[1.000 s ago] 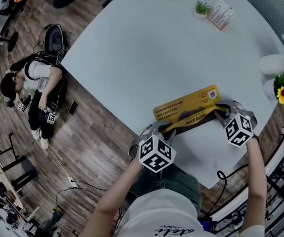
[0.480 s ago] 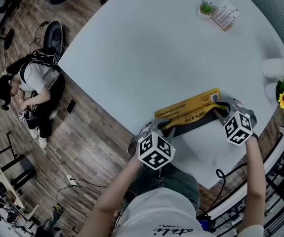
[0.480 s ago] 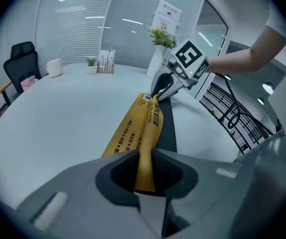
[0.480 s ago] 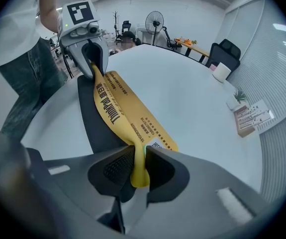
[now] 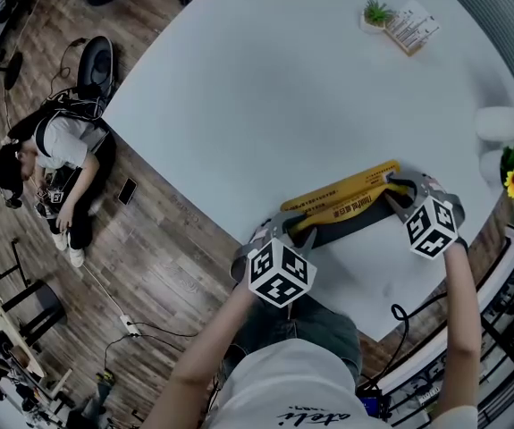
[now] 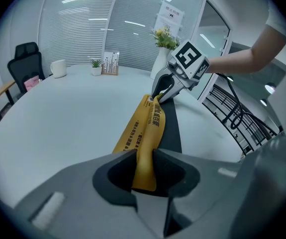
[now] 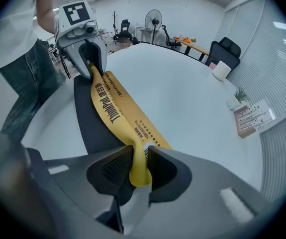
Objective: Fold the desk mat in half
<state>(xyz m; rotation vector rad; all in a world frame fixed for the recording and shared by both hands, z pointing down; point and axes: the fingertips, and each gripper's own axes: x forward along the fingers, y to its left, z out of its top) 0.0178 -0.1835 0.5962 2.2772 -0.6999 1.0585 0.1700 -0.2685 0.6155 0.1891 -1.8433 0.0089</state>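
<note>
The desk mat (image 5: 341,197), yellow with print on one face and black on the other, lies doubled over on the white table (image 5: 265,105) near its front edge. My left gripper (image 5: 285,228) is shut on the mat's left end, and the yellow edge runs between its jaws (image 6: 143,156). My right gripper (image 5: 398,189) holds the right end. Its jaws have just been opening a little, but the bunched yellow edge still fills the gap between its pads (image 7: 137,161). The black underside (image 7: 95,128) shows beneath the lifted yellow flap.
A small potted plant (image 5: 374,12) and a printed card stand (image 5: 408,27) sit at the table's far side. A white vase with a sunflower (image 5: 512,163) stands at the right. A person (image 5: 51,159) sits on the wood floor at the left. The table's edge runs just behind the grippers.
Both grippers have shifted slightly toward the near table edge with the mat's yellow edge. The yellow band looks narrower and flatter in the head view.
</note>
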